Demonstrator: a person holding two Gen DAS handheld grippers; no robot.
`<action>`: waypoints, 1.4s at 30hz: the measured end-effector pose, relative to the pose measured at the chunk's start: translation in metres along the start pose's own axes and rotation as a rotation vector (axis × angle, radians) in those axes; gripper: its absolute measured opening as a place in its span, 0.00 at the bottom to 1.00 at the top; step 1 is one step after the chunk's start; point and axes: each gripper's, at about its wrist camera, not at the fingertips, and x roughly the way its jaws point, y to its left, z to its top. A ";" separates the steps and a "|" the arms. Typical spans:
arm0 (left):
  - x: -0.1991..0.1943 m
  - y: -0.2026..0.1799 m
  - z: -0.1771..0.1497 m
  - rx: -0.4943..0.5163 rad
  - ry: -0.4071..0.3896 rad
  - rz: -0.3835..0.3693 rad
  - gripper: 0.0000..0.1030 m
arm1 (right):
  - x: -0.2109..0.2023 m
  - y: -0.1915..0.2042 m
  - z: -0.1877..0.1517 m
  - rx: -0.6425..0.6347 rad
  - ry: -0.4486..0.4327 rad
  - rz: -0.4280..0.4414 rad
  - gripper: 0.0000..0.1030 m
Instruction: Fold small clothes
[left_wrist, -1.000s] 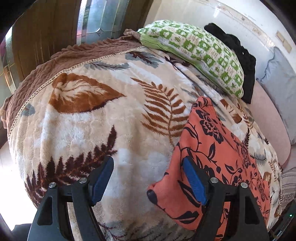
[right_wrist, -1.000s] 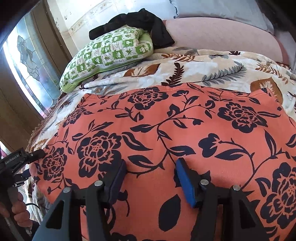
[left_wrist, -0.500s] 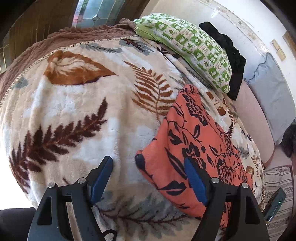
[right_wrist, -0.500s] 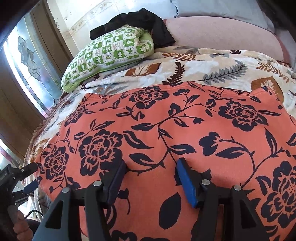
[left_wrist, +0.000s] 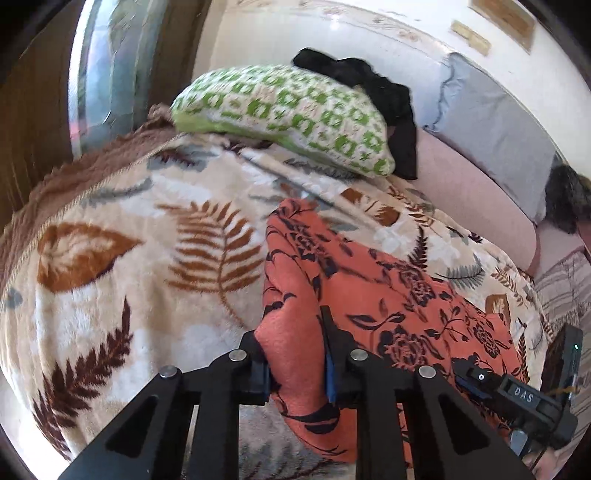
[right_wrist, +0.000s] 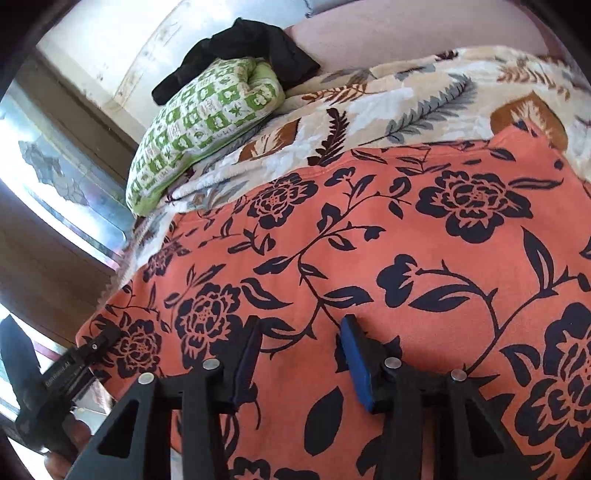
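The left gripper (left_wrist: 295, 354) has just closed and now pinches the lifted corner of the orange floral garment (left_wrist: 388, 295), which lies on the leaf-print blanket (left_wrist: 110, 258). At four o'clock, the right gripper (right_wrist: 299, 354), jaws narrowing, appears not yet clamped. First fold starting; next, secure the right grip, then carry the edge over.

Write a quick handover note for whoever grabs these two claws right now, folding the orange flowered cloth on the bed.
Left claw: it has just been closing and now pinches the near left corner of the orange cloth with dark flowers, bunched and raised off the leaf-patterned fleece blanket.
Right claw: it has been closing too, but its pads stand apart over the cloth's near edge, not gripping.
The cloth otherwise lies spread flat on the blanket.
Done: one corner gripped.
Left: probably grip the edge with the right claw, then carry the near edge over to make the fold; no fold shows yet.
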 end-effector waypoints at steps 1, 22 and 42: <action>-0.007 -0.015 0.004 0.056 -0.025 -0.004 0.20 | -0.005 -0.006 0.004 0.030 0.004 0.027 0.47; -0.042 -0.208 -0.105 0.754 0.028 -0.287 0.49 | -0.043 -0.106 0.075 0.253 0.029 0.367 0.77; -0.010 -0.107 -0.043 0.445 0.158 -0.141 0.67 | -0.024 0.002 0.051 -0.095 -0.031 0.098 0.20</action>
